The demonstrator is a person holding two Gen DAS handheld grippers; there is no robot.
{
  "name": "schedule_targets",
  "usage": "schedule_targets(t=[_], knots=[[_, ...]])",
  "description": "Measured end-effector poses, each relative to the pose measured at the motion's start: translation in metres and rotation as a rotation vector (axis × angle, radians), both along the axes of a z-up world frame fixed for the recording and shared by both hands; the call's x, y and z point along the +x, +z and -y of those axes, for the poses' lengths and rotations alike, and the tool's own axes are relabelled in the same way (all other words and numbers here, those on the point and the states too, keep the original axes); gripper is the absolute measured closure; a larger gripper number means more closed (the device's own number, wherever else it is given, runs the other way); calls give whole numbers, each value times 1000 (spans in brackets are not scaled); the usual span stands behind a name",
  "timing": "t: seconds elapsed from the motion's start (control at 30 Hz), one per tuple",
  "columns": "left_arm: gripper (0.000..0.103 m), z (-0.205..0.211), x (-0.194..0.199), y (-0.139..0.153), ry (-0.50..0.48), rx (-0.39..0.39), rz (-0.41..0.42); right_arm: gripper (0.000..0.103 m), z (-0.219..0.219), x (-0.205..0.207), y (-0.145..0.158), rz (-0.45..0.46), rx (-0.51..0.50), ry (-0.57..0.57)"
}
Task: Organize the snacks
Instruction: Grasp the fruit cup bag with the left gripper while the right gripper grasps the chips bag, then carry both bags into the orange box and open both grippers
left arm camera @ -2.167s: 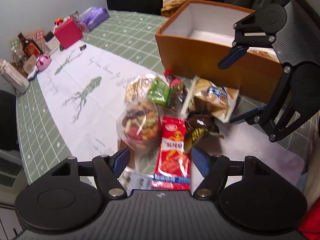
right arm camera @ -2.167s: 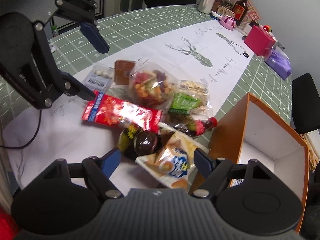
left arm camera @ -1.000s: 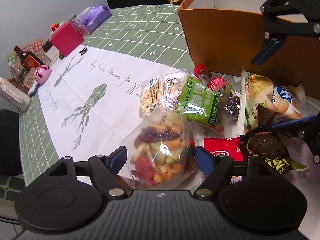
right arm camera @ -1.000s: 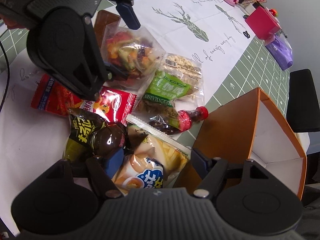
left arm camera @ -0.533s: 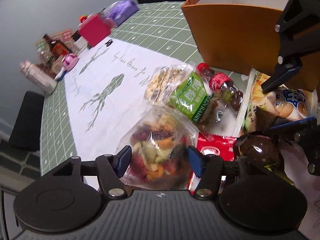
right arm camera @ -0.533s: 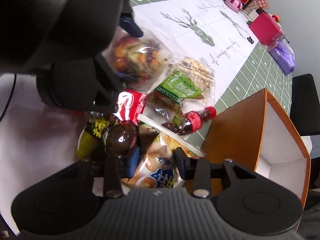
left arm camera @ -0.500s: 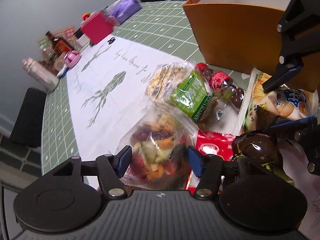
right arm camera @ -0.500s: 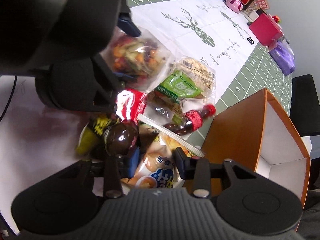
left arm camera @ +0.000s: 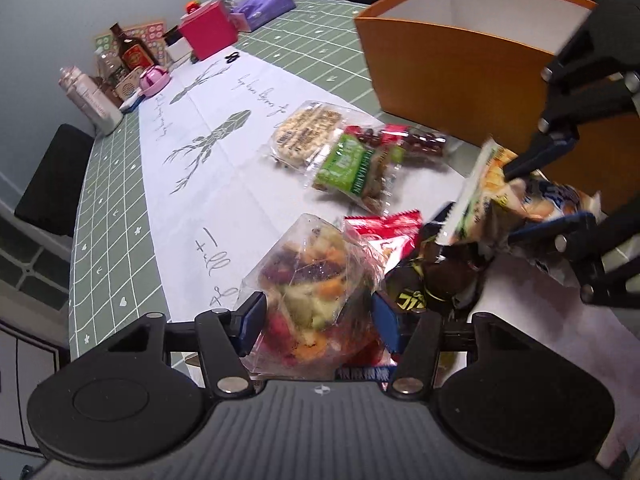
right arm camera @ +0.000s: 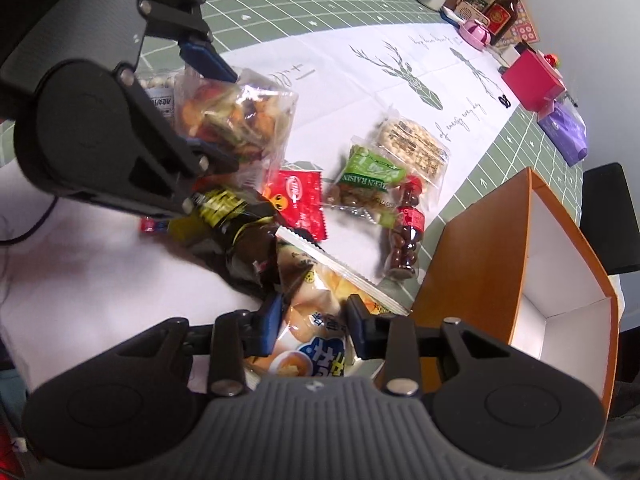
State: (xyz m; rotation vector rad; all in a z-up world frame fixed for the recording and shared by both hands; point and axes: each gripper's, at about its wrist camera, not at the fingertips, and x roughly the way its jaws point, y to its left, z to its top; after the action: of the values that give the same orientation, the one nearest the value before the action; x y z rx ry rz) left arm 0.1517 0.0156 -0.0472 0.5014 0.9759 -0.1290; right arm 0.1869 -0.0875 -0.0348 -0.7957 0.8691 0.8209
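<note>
My left gripper [left arm camera: 318,318] has its jaws closing, pads pressing a clear bag of mixed dried fruit [left arm camera: 312,292] raised off the table; the right wrist view shows that bag [right arm camera: 236,116] hanging in it. My right gripper [right arm camera: 314,318] is also closing, pinching a yellow chips bag [right arm camera: 316,300], which tilts up in the left wrist view [left arm camera: 480,200]. The orange box [right arm camera: 480,264] stands open just right of it. A green raisin pack [right arm camera: 368,176], nut pack [right arm camera: 412,140], small chocolate bottle [right arm camera: 406,232], red packet [right arm camera: 300,196] and black-yellow packet [right arm camera: 236,216] lie on the white runner.
A pink box [left arm camera: 208,34], a purple pack [left arm camera: 264,0] and several bottles [left arm camera: 132,52] crowd the table's far end. Black chairs stand around the green checked tablecloth [left arm camera: 116,208]. A black cable runs along the left edge in the right wrist view.
Both grippers closed on their bags and rose. The dried fruit bag and the chips bag came up off the pile; the snacks under them shifted a little.
</note>
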Motion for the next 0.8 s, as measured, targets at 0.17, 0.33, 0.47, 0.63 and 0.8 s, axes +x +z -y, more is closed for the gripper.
schedule_targets(t=[0.17,0.33,0.47,0.63,0.8], knots=[[38,8,-21,15,-68,27,-3,70,7,-11,15,-13,32,26],[39,12,-40,25,-106,28,3,70,11,-22,25,-18,44,39],[40,12,-50,35,-126,31,26,70,17,-26,36,-25,68,37],[47,7,-50,50,-140,-21,15,70,26,-27,51,-30,98,25],[50,7,-49,57,-164,-8,36,70,33,-24,62,-25,126,8]])
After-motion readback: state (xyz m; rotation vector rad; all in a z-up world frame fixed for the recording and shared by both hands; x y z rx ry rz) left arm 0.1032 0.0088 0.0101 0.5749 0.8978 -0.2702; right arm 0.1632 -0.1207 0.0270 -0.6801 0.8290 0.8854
